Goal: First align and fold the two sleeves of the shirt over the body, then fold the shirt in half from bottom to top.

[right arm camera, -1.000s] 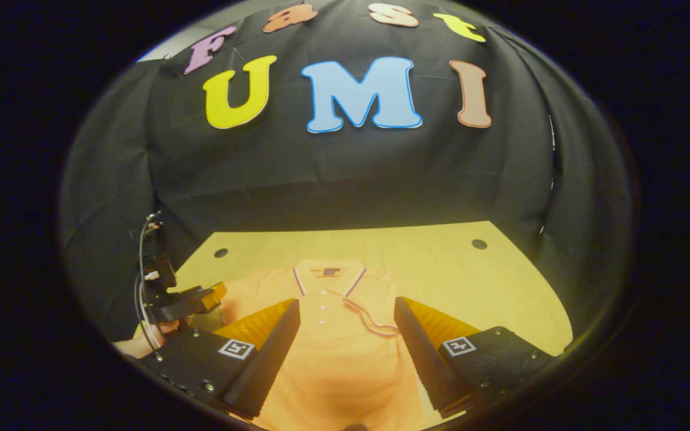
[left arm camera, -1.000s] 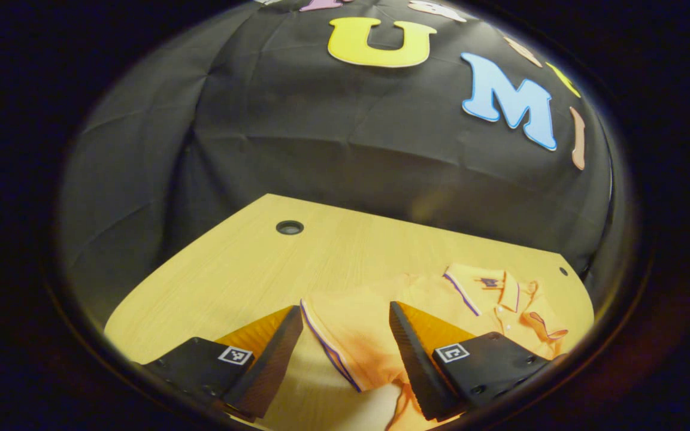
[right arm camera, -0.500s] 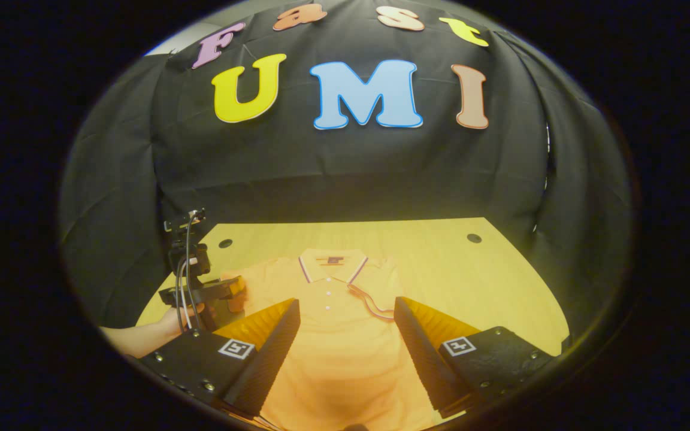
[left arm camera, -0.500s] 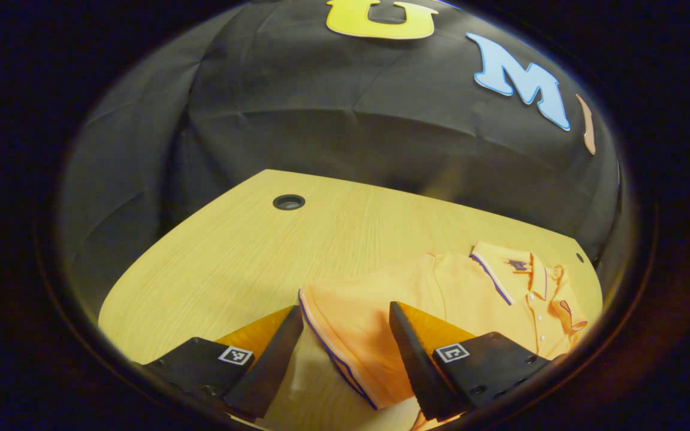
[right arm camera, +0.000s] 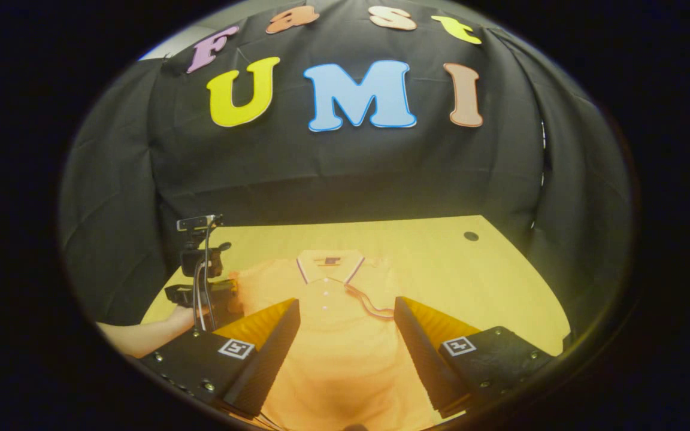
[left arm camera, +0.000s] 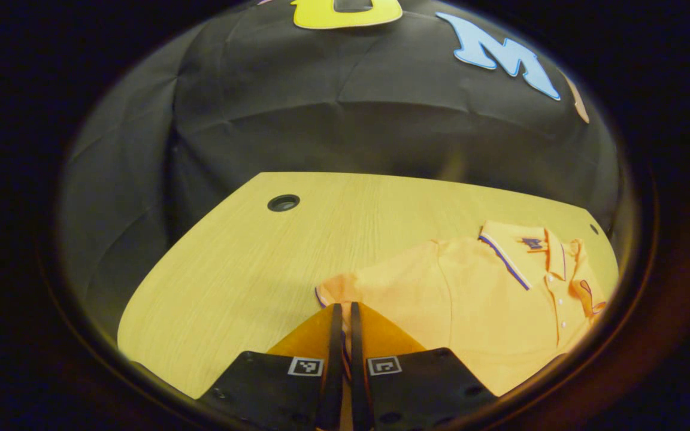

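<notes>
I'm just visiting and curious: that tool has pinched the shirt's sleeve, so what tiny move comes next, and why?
Probably lift the left gripper slightly and carry the sleeve inward over the polo shirt. Its jaws are closed on the sleeve's hem, which still sticks out sideways on the table, while the other sleeve already lies across the chest.

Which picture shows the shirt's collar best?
The right gripper view shows it best: the collar faces the camera square on, above the row of buttons, on the orange shirt. In the left gripper view the collar sits far off to the side, seen at a slant and squeezed near the picture's edge.
</notes>
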The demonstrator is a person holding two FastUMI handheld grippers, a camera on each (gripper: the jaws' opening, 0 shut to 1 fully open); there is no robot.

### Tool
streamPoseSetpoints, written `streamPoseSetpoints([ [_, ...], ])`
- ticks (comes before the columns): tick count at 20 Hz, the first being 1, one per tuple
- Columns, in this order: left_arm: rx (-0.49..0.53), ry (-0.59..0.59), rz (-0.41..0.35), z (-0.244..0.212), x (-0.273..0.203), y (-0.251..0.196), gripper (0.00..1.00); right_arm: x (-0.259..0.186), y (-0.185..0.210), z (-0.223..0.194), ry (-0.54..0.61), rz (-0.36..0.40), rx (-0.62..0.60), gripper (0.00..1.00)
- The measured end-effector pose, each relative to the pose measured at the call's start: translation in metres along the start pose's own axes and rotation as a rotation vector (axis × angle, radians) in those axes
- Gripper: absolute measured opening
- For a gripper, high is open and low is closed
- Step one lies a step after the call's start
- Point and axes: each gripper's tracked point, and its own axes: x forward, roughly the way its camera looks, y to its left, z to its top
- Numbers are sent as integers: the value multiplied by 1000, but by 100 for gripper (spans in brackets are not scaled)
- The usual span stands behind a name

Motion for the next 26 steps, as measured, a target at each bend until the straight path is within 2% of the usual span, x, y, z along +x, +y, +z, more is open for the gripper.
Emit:
streamPoseSetpoints([
  [1,8,7,-5,0,-1,-3,7,-1,-4,-1,-2,-7,7,98],
  [2,10,2,-5,2,-3,-4,6,-2,-9,-2,-3,-13,12,95],
  [3,6,-10,-7,8,-6,-6,6,-4,-14,-4,1,-20,15,98],
  [7,22,-84,-30,38,-28,-25,7,-8,-31,-4,-9,-48,25,98],
  [11,78,-119,-94,57,-41,-68,6,-9,-39,-8,-10,-58,39,95],
  [13,109,-128,-124,60,-45,-91,6,-11,-41,-10,-8,-61,36,98],
  [15,135,-120,-151,57,-46,-111,6,-12,-44,-14,-5,-67,33,94],
  [16,148,-114,-164,55,-45,-119,6,-13,-46,-15,-3,-69,34,98],
  [19,180,-95,-193,46,-44,-142,6,-16,-50,-21,4,-73,48,98],
  [25,218,-26,-217,19,-43,-163,7,-18,-59,-31,18,-70,66,98],
  [26,221,-15,-218,15,-43,-164,10,-19,-61,-31,20,-67,67,98],
])
